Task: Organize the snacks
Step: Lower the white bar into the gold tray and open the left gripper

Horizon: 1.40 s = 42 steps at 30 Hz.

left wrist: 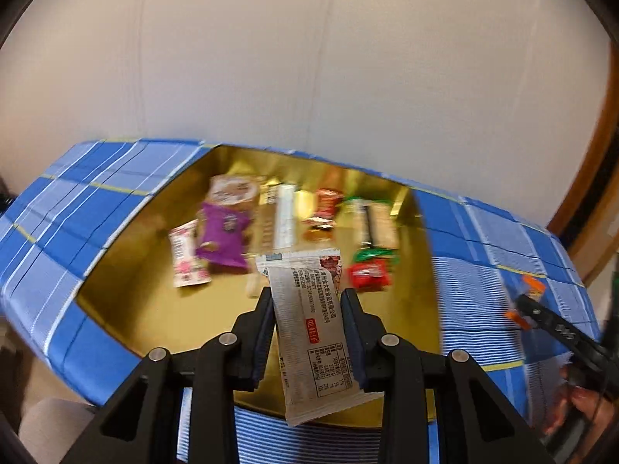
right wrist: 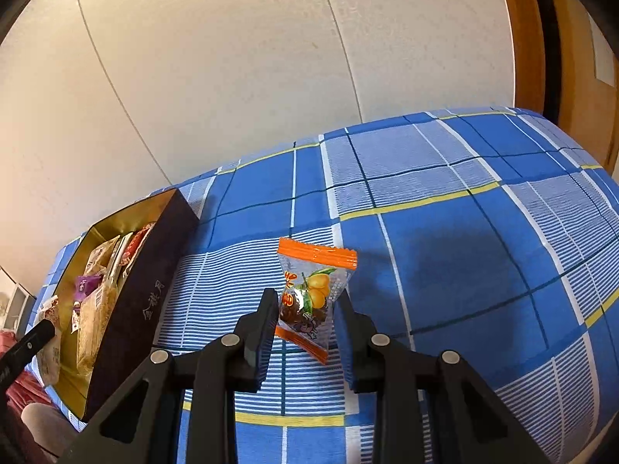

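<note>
My left gripper (left wrist: 307, 297) is shut on a long grey-white snack bar wrapper (left wrist: 313, 328) and holds it above the gold-lined box (left wrist: 127, 309). The box holds several snacks, among them a purple packet (left wrist: 224, 232) and a red candy (left wrist: 367, 274). My right gripper (right wrist: 305, 301) is shut on an orange-edged clear candy packet (right wrist: 311, 294) over the blue plaid cloth, right of the box's dark outer wall (right wrist: 143, 294). The right gripper also shows at the right edge of the left wrist view (left wrist: 541, 317).
A blue plaid cloth (right wrist: 445, 239) covers the surface under the box. A pale wall panel (right wrist: 232, 77) stands behind. A wooden door frame (right wrist: 530, 38) is at the far right. The left gripper's finger (right wrist: 27, 344) shows at the left edge of the right wrist view.
</note>
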{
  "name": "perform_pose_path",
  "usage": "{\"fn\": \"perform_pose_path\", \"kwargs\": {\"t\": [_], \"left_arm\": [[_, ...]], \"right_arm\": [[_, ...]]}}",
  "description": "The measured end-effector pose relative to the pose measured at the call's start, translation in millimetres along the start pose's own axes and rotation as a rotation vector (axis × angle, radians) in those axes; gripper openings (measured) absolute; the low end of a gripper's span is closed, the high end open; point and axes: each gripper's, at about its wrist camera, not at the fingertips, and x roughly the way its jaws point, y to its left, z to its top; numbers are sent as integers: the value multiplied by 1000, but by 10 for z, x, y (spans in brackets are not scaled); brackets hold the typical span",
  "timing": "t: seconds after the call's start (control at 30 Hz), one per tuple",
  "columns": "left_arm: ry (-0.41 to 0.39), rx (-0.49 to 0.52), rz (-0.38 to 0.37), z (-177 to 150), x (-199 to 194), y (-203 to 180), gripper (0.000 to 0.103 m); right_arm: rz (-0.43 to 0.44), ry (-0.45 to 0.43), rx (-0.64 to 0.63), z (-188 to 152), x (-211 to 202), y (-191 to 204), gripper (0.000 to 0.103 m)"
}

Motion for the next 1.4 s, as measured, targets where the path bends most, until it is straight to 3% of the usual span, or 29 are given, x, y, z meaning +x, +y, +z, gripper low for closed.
{"fn": "perform_pose_path", "kwargs": {"t": [0.47,1.23,1.3,1.37,1.4], "left_arm": [[129,0,70,-53,371,612,34],[101,72,116,-31,426,740,35],[92,73,116,-35,409,742,40],[74,68,103,-33,372,755,59],[67,62,97,-32,352,764,61]], "right_arm": [[3,-16,-1,3,-7,11,29],[-2,-28,-1,-2,-29,29,29],[4,-30,3,-2,-36,26,29],[1,-33,2,0,-41,22,29],[4,-32,5,3,-41,21,29]]}}
